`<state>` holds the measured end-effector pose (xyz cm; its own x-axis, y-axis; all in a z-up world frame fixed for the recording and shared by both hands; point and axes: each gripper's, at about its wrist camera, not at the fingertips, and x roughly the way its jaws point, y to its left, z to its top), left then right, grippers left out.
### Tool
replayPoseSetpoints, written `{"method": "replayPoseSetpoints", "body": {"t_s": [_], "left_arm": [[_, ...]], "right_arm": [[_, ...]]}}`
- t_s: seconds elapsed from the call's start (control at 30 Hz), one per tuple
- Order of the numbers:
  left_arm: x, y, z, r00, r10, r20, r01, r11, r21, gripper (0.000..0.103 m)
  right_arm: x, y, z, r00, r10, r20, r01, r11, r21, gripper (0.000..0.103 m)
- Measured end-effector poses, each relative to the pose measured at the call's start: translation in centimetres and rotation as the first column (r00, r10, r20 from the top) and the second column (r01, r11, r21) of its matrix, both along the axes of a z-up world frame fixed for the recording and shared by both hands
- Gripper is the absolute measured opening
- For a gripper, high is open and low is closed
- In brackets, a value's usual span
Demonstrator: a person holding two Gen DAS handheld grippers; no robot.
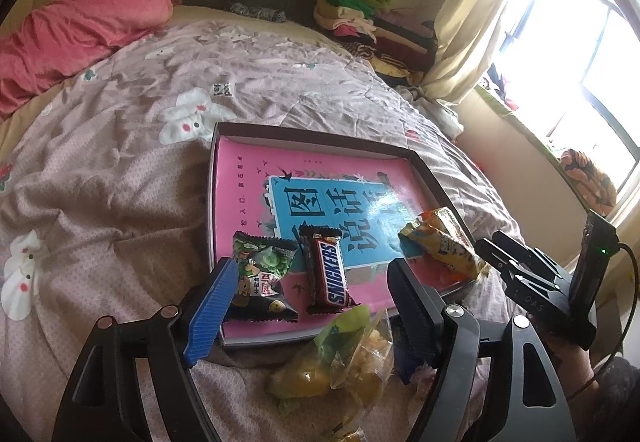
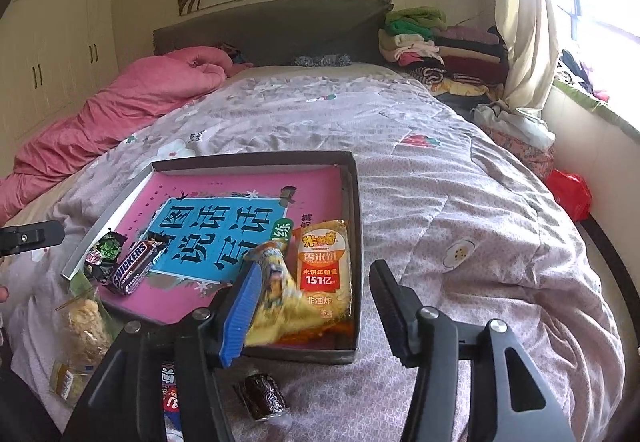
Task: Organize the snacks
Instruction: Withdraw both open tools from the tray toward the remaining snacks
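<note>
A shallow dark box tray (image 1: 320,134) (image 2: 256,159) with a pink and blue book in it lies on the bed. In it are a Snickers bar (image 1: 329,274) (image 2: 134,267), a green pea packet (image 1: 264,274) (image 2: 106,248), a yellow snack bag (image 1: 442,244) (image 2: 276,294) and an orange rice cracker pack (image 2: 325,274). My left gripper (image 1: 308,316) is open and empty over the tray's near edge. My right gripper (image 2: 312,312) is open and empty above the near right corner. A clear bag of snacks (image 1: 344,358) (image 2: 84,318) lies on the quilt outside the tray.
A small dark wrapped sweet (image 2: 264,396) and a red packet (image 2: 172,394) lie on the quilt near the tray. A pink duvet (image 2: 120,110) is at the far left, stacked clothes (image 2: 432,50) by the headboard, and a curtain and window at the right.
</note>
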<state>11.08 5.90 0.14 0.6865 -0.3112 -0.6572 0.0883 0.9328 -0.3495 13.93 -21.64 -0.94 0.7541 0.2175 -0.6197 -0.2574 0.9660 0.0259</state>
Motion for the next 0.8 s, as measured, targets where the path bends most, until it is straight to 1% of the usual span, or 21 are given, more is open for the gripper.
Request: {"method": "replayPoseSetpoints", "body": {"t_s": [0.23,0.3,0.5,0.8], "left_arm": [[-0.4,-0.1,0.3,1.000,-0.009,-0.004,0.009,1.000,-0.002,0.079],[-0.6,-0.1,0.5,1.000,-0.012,-0.003,0.012,1.000,-0.008,0.079],[-1.6,0.4,0.8,1.000,-0.011,-0.005,0.011,1.000,0.011,0.079],[-2.6,0.6,1.1,1.000,-0.009,-0.007,0.009,0.999,0.033,0.079]], "right_arm": [[-0.5,0.0,0.8,1.000,0.009,0.028,-0.010,1.000,0.017,0.058],[-0.7,0.1,1.0,0.999,0.012,0.034,-0.012,1.000,0.024,0.061],[-1.2,0.6,1.3,0.999,0.033,0.027,-0.035,0.998,0.056,0.064],[-2.5,1.7,1.8,0.997,0.075,0.035,-0.077,0.995,0.062,0.065]]}}
